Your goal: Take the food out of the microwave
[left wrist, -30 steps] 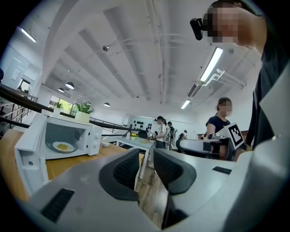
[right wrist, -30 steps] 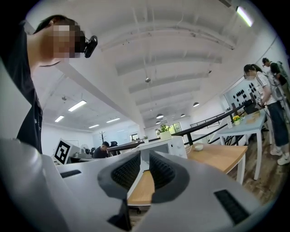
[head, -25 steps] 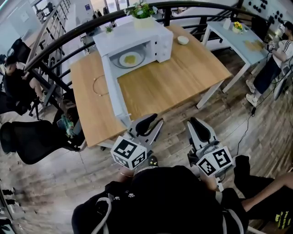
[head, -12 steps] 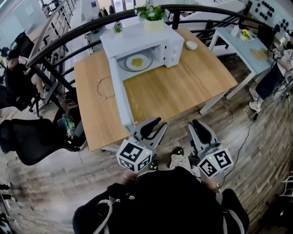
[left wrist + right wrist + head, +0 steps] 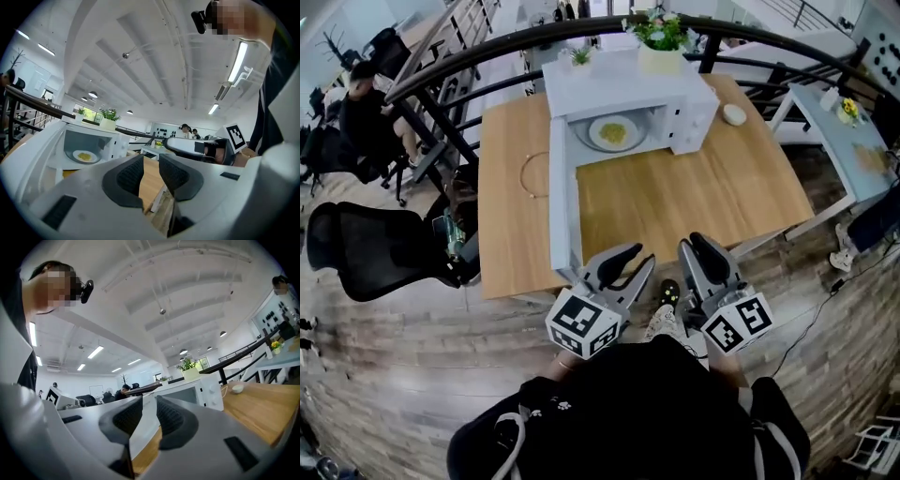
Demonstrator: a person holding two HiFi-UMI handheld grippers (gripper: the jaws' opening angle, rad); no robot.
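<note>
The open microwave point(image 5: 619, 80) holds a plate point(image 5: 597, 132) of yellow food point(image 5: 614, 134)

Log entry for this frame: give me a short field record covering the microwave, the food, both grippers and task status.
microwave: on the wooden table, door swung open
food: yellow, on a white plate inside the microwave
left gripper: near the table's front edge, by the door's end, jaws slightly apart, empty
right gripper: beside it, jaws slightly apart, empty
other: potted plant on the microwave, small bowl right of it
task status: food not yet taken out
</note>
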